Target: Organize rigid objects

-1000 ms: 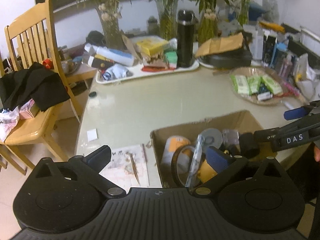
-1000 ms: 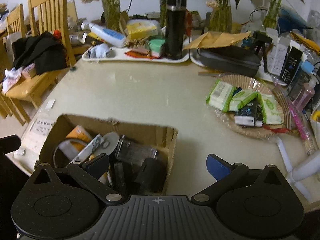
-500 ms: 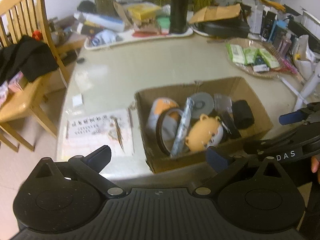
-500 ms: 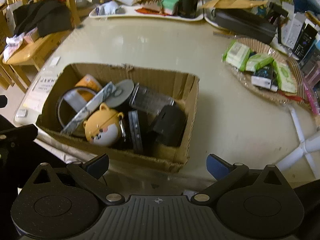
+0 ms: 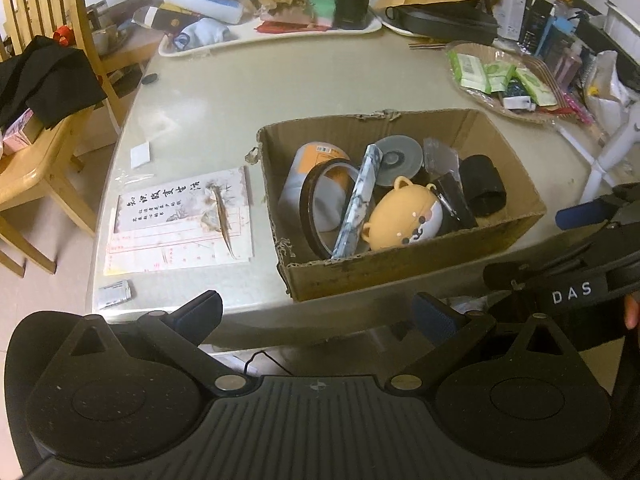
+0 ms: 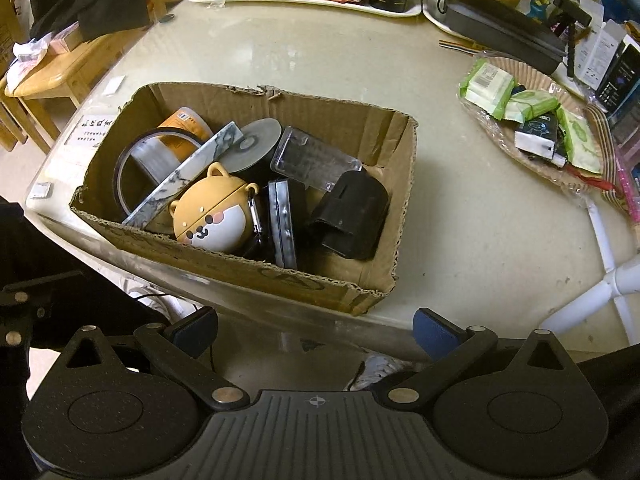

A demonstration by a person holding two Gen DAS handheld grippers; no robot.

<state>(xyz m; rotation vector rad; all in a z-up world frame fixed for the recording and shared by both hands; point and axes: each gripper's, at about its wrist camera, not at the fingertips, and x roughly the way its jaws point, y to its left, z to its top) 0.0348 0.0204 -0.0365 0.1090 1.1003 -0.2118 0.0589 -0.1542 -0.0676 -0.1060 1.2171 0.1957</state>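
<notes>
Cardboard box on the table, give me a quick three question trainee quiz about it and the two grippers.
1. True or false: the left gripper is shut on the dog-face case.
2. What leans across the tape roll in the cardboard box? A) marbled flat bar B) spoon C) pen
3. Fill in: the black pouch lies at the box's ___ end in the right wrist view.

Key: 1 false, both it and the right gripper are open and empty. 2 A. 3 right.

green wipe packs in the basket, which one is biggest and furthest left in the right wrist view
The pack with the white barcode label, at the left edge of the woven basket. The other two green packs sit to its right and are narrower.
</notes>
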